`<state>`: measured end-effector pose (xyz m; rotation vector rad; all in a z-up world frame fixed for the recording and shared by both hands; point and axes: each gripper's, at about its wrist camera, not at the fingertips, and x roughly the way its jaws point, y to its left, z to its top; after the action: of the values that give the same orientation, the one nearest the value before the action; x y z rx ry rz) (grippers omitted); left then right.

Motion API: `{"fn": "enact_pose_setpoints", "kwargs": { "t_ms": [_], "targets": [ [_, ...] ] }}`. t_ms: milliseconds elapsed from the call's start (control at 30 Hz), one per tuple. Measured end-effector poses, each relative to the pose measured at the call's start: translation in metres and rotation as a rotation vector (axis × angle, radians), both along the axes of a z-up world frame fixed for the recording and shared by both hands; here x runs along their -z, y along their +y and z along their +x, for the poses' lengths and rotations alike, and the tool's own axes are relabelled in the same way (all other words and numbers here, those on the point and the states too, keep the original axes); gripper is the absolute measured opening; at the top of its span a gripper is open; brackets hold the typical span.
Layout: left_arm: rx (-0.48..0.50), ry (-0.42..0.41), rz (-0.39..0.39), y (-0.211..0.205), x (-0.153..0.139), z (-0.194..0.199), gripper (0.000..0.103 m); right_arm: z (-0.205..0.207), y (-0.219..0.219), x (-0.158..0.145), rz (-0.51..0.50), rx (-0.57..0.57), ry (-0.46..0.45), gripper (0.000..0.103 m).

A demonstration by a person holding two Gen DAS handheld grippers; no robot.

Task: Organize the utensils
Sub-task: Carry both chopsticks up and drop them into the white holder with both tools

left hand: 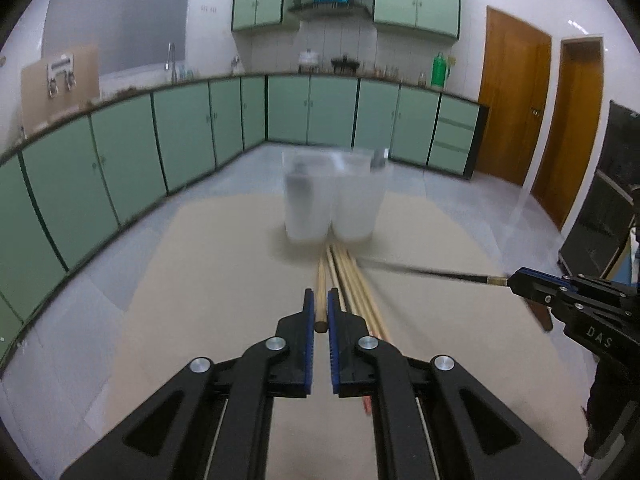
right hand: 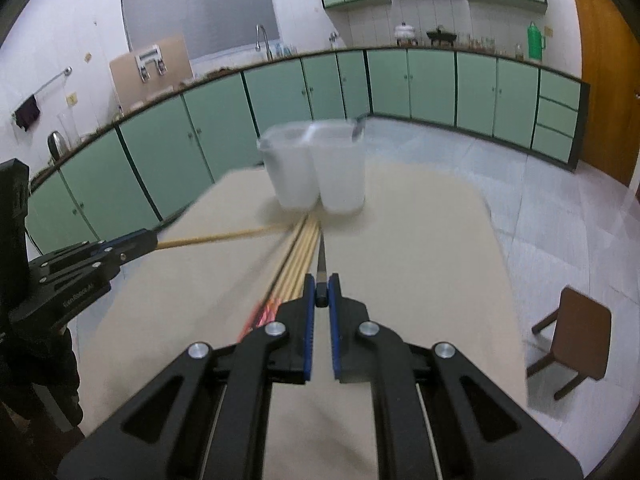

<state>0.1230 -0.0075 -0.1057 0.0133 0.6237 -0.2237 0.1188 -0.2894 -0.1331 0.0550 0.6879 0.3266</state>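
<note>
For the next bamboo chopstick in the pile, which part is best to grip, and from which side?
Probably the thick near end, approached from the near side along its length. The bamboo chopsticks lie flat side by side, tips toward the two cups, so the outermost one is likely easiest. Both grippers already hold sticks that way.

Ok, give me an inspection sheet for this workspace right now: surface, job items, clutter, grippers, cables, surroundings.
Surface: beige table, mostly bare.
Job's things: two translucent holder cups side by side at the far end, a dark utensil in each; a bundle of wooden chopsticks lying in front of them.
Clutter: nothing seen.
Grippers: left gripper shut on a light wooden chopstick; right gripper shut on a dark chopstick.
Cables: nothing seen.
Surroundings: green kitchen cabinets, wooden doors, a brown stool beside the table.
</note>
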Motion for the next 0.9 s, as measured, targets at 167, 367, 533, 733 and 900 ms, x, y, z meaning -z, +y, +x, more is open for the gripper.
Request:
{"fn": "enact_pose_setpoints", "kwargs": {
  "t_ms": [167, 367, 533, 733, 900],
  "targets": [
    [0.022, -0.066, -0.023, 0.003, -0.036, 0.01, 0.006, 0.015, -0.003, -0.04, 0.002, -0.019, -0.054, 0.006],
    [0.063, -0.091, -0.022, 0.0, -0.054, 0.034, 0.006, 0.052, 0.003, -0.075, -0.004, -0.073, -0.051, 0.006],
    [0.091, -0.078, -0.028, -0.005, -0.063, 0.055, 0.006, 0.078, 0.008, -0.095, -0.045, -0.089, -0.061, 0.006],
    [0.119, -0.118, -0.031, -0.008, -0.085, 0.066, 0.006, 0.098, 0.006, -0.132, -0.049, -0.103, -0.114, 0.006],
    [0.144, -0.192, -0.052, -0.008, -0.122, 0.071, 0.006, 0.11, 0.0, -0.169, -0.01, -0.106, -0.174, 0.006]
  ]
}}
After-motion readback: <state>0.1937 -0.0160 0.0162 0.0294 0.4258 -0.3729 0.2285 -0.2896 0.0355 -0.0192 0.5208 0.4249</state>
